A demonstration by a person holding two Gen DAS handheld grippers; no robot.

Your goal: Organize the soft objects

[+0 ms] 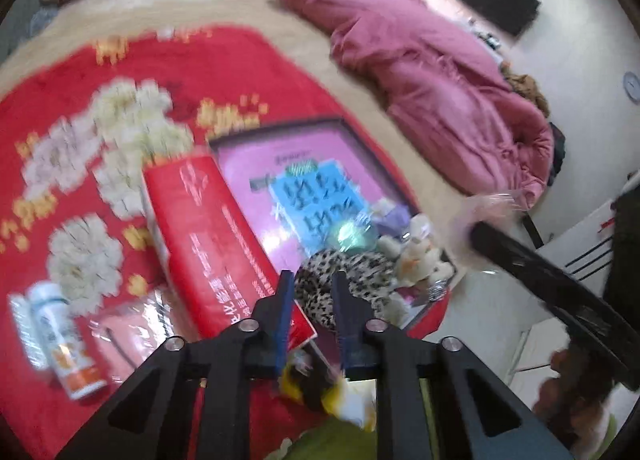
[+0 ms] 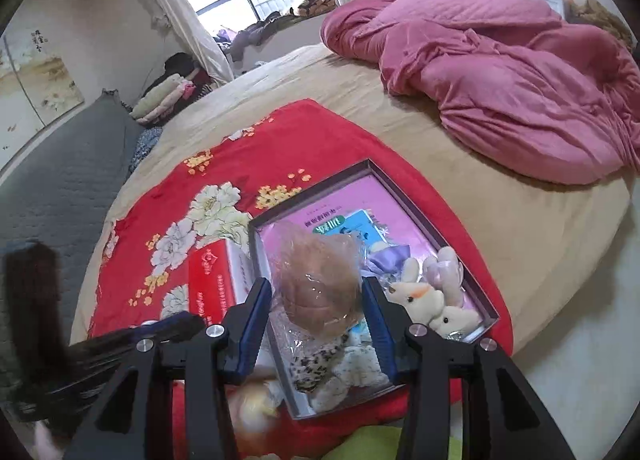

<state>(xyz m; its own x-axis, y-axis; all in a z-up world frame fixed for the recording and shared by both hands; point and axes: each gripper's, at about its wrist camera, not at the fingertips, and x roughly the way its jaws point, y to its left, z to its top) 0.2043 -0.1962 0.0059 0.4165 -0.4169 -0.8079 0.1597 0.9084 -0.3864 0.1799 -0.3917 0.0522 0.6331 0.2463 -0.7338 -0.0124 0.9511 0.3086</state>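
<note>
A shallow purple box [image 2: 400, 184] lies on the red floral blanket [image 2: 280, 140] on the bed. In it are a white plush rabbit [image 2: 424, 296], a leopard-print soft item [image 2: 316, 360] and a lilac bow [image 2: 384, 260]. My right gripper [image 2: 318, 292] is shut on a brown soft toy in a clear plastic bag [image 2: 316, 284], held just above the box. My left gripper [image 1: 310, 288] is partly open with nothing between its fingertips. It hovers over the leopard-print item [image 1: 344, 280] at the box's near end [image 1: 280, 132]. A yellow and black soft thing [image 1: 320, 384] lies below its fingers.
A red carton [image 1: 208, 236] lies left of the box. A white bottle [image 1: 60, 336] and a pink packet [image 1: 128, 336] lie at the near left of the blanket. A crumpled pink duvet [image 2: 500, 68] covers the far right of the bed.
</note>
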